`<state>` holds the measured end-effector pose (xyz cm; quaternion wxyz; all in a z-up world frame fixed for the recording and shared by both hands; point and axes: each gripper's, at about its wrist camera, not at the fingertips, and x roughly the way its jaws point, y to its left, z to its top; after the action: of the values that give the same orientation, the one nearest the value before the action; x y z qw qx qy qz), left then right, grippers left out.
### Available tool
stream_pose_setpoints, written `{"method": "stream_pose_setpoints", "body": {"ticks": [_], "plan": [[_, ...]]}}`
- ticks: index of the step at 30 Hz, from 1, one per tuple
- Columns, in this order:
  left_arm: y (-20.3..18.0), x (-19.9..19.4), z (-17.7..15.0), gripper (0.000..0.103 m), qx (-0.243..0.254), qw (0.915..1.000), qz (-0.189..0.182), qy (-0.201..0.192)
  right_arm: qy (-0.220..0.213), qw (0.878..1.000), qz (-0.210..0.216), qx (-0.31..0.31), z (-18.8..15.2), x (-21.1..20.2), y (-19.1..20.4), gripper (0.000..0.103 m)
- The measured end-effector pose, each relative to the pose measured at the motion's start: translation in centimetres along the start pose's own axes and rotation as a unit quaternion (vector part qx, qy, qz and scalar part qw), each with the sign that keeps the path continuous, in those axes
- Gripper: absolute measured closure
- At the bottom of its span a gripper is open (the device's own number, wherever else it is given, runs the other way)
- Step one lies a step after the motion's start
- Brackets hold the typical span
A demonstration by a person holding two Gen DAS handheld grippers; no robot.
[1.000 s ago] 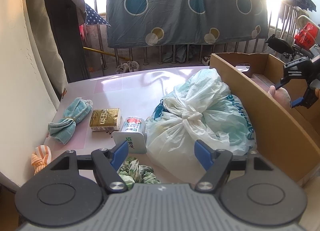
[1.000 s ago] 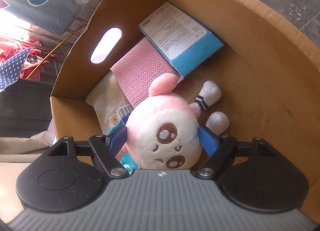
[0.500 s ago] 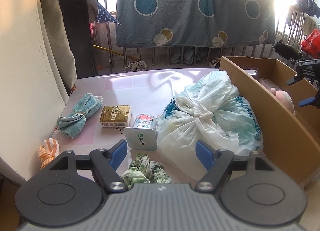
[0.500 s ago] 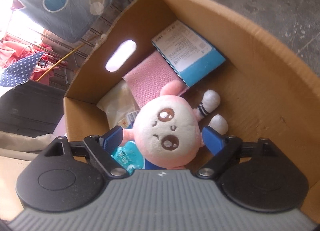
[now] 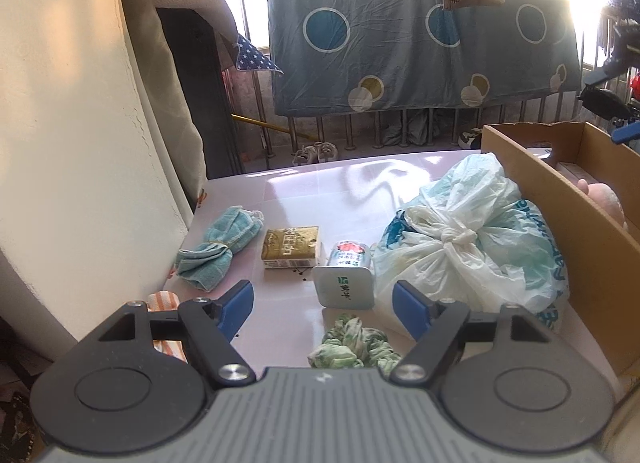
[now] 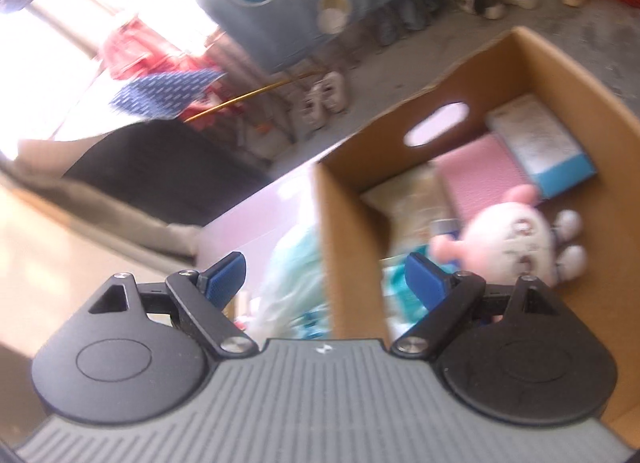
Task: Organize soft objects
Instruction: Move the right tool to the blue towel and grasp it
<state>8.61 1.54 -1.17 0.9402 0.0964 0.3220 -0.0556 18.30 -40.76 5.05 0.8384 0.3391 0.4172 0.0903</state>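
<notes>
My left gripper (image 5: 322,297) hangs open over the table's near edge with nothing between its pads. A green scrunched cloth (image 5: 352,347) lies just below it. Further off are a blue cloth bundle (image 5: 218,247), an orange striped cloth (image 5: 162,301) and a tied plastic bag (image 5: 468,239). My right gripper (image 6: 324,269) is open and empty, raised above the left wall of the cardboard box (image 6: 348,247). The pink plush (image 6: 516,239) lies inside the box, off to the gripper's right and free of the pads. Its top shows over the box wall (image 5: 604,199).
A gold carton (image 5: 290,247) and a white cup (image 5: 346,283) stand between the cloths and the bag. The box also holds a pink cloth (image 6: 484,175) and a blue-white packet (image 6: 540,147). A wall (image 5: 80,143) borders the table on the left; a railing with a hung blanket (image 5: 400,43) stands beyond.
My right gripper opened off the pink plush, rose out of the box and rolled; the plush stayed inside. My left gripper drew back a little from the table.
</notes>
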Motion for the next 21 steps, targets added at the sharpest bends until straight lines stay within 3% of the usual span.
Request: {"method": "stream_pose_setpoints", "body": {"ticks": [12, 21], "plan": [[2.6, 0.9, -1.5, 0.025, 0.052, 0.9929, 0.106, -0.017, 0.108, 0.989, 0.091, -0.038, -1.1, 9.8, 11.2, 0.016], [4.6, 5.0, -2.3, 0.025, 0.098, 0.9809, 0.166, -0.024, 0.22, 0.967, 0.122, -0.039, -1.5, 21.5, 16.4, 0.016]]}}
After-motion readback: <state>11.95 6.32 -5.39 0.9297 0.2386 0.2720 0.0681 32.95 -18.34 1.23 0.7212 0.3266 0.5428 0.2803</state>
